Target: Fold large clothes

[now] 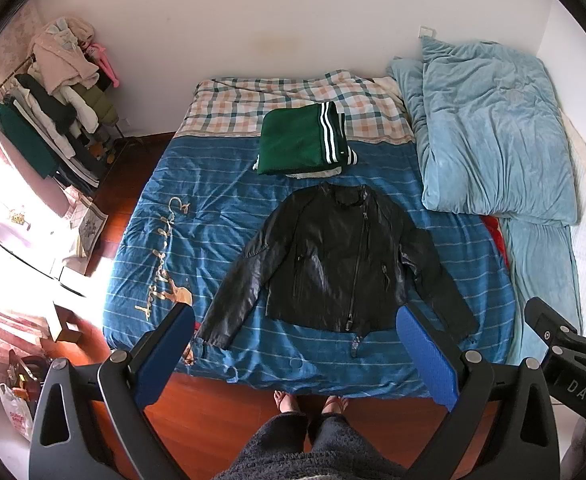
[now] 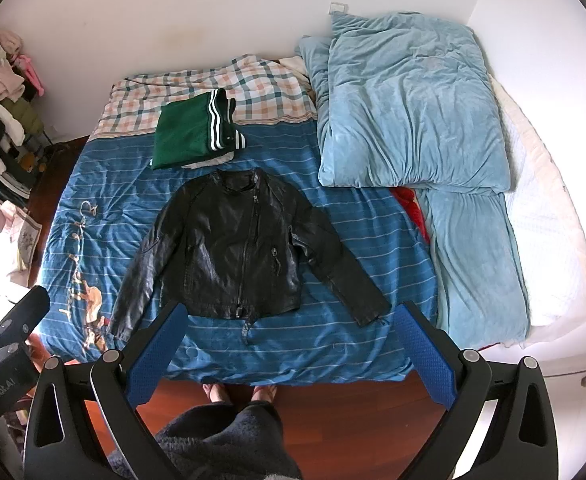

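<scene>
A black leather jacket [image 1: 333, 264] lies flat, front up, sleeves spread, on the blue striped bed cover [image 1: 197, 208]; it also shows in the right wrist view [image 2: 233, 248]. Behind it lies a folded green garment with white stripes [image 1: 301, 140], also seen in the right wrist view [image 2: 189, 136]. My left gripper [image 1: 297, 344] is open and empty, held high above the bed's near edge. My right gripper [image 2: 289, 340] is open and empty, also held above the near edge. Neither touches the jacket.
A light blue duvet [image 1: 493, 132] is piled on the bed's right side. A plaid sheet [image 1: 245, 100] covers the far end. A loaded clothes rack [image 1: 53, 112] stands at the left wall. The person's feet [image 1: 313, 404] stand on the wooden floor by the bed.
</scene>
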Demonstrator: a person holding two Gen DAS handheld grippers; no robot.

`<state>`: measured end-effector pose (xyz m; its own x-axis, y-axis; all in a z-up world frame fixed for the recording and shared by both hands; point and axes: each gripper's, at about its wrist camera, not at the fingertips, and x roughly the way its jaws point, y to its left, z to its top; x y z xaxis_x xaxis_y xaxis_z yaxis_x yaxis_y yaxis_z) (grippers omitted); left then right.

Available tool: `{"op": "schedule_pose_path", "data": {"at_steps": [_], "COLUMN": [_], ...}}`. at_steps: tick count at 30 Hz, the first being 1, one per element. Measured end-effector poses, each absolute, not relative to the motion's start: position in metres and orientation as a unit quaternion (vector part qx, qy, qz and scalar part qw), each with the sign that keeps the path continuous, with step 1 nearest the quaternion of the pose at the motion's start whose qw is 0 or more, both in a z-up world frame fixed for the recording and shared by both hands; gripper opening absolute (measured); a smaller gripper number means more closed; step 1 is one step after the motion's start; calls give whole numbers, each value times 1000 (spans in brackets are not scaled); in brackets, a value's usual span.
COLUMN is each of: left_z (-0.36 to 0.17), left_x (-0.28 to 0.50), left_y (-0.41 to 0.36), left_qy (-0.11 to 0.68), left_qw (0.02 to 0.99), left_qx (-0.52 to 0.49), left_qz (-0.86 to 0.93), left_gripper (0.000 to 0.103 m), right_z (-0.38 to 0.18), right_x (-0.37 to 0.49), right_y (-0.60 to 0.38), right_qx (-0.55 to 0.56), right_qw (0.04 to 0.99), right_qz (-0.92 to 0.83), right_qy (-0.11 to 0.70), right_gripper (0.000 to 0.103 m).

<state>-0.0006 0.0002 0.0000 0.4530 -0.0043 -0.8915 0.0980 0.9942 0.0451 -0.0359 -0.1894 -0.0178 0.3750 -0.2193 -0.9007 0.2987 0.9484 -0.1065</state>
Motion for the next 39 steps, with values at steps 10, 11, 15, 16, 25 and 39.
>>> {"op": "schedule_pose_path", "data": {"at_steps": [10,11,15,16,25,39], "left_z": [0,0,0,-1,0,0], "left_x": [0,-1,0,0,0,-1], "left_y": [1,1,1,1,1,1], "left_qy": [523,523,523,523,523,524], "left_qw": [851,850,851,850,850,850], "left_qx": [44,44,44,43,43,42], "left_qz": [-30,-30,-29,-29,-31,-29], "left_gripper": [103,103,103,103,103,103], "right_z": [-20,-20,-20,-21,-21,-24], "right_x": [-34,-34,-34,-33,-29,-25], "right_y": [-188,-189,-188,-188,-188,-187], "right_qx": [36,36,36,36,37,36], "right_qw": [828,828,828,828,827,827], "right_qz": [-156,-156,-156,-156,-156,-156], "right_qy": [537,537,537,537,539,539], "right_gripper": [103,103,103,103,103,103]}}
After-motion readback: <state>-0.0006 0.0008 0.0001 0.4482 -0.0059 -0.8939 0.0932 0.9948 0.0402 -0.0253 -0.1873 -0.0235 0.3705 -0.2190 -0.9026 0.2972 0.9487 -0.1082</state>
